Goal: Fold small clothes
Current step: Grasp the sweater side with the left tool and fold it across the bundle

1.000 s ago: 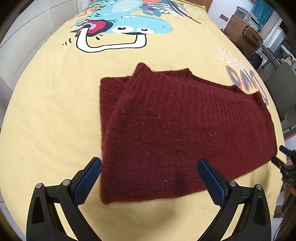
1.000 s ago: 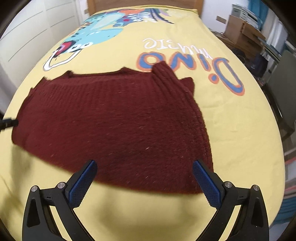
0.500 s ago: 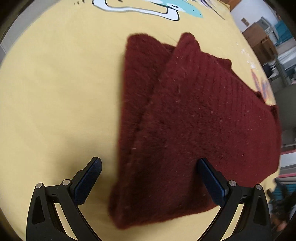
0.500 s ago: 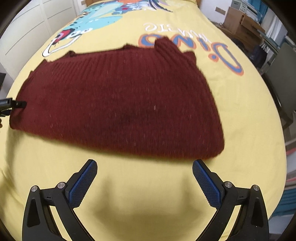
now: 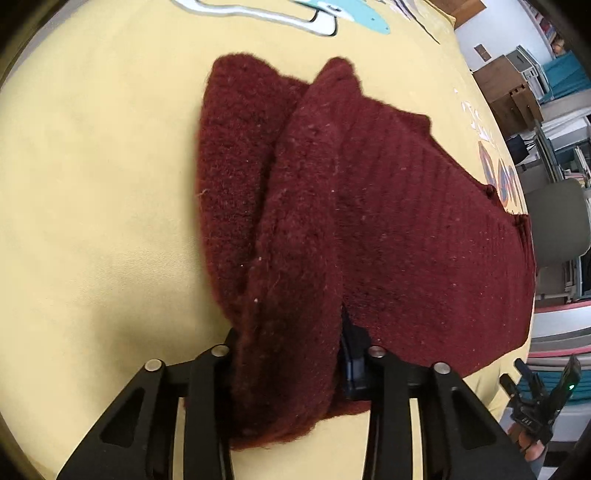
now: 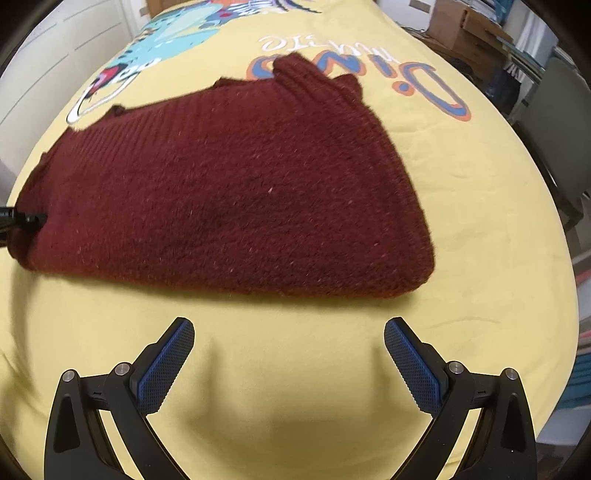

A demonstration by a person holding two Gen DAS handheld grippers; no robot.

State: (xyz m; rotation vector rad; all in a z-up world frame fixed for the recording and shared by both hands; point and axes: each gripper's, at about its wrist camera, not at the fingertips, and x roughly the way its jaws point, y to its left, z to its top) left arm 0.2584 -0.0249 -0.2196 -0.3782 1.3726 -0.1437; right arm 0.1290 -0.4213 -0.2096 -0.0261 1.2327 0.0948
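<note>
While the dark red knitted sweater (image 6: 229, 192) lies spread across the yellow bedspread (image 6: 295, 369), the two grippers stand in different conditions.

Left gripper (image 5: 288, 354): its jaws are drawn in on a bunched fold at the sweater's near left corner. The fabric fills the gap between the black finger arms, and only a sliver of one blue pad (image 5: 349, 369) shows beside the cloth. Above the grip the knit rises into a doubled ridge, with a second layer lying to its left. In the right wrist view the tip of this gripper is seen at the sweater's far left edge, touching the fabric.

Right gripper (image 6: 289, 347): its jaws stand wide apart and nothing is between them. Both blue pads (image 6: 166, 369) are fully exposed. It hangs over bare bedspread just short of the sweater's near hem, not touching the garment. In the left wrist view it appears small at the lower right, off the sweater's right corner.

Sweater: it lies flat for most of its width, ribbed texture visible toward the far edge, with a raised point of fabric at the far side near the printed lettering (image 6: 369, 62). Its right side edge runs diagonally to a rounded near corner.

Surroundings: a cartoon dinosaur print (image 6: 162, 48) covers the far part of the bedspread. Brown boxes (image 6: 458, 22) and a grey chair (image 5: 557, 221) stand beyond the bed's right side.
</note>
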